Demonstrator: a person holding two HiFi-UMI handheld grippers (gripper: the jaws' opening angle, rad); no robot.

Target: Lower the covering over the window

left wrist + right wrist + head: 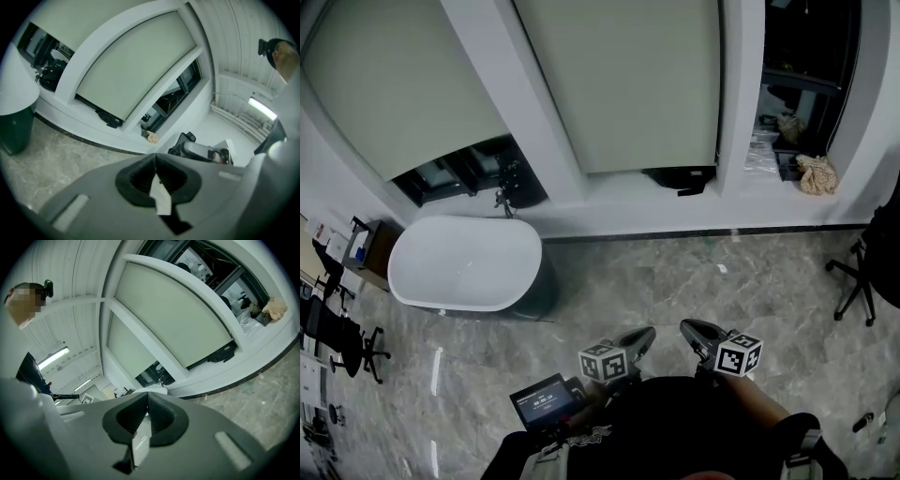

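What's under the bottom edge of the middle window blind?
Below the middle blind a black object lies on the white sill. Whatever is behind the blind itself is covered and cannot be seen.

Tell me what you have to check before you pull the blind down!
1. The left hand-held gripper is shut and empty: ok.
2. The right hand-held gripper is shut and empty: ok.
3. Blinds down to the sill: not ok. The left blind and the middle blind both stop above it, and the right window is uncovered.
4. The floor up to the middle blind is free: ok. The table stands off to the left.
5. Near enough to reach: not ok. Both hand-held grippers are far back from the windows.
6. A cord or pull to grab: cannot tell, none shows.
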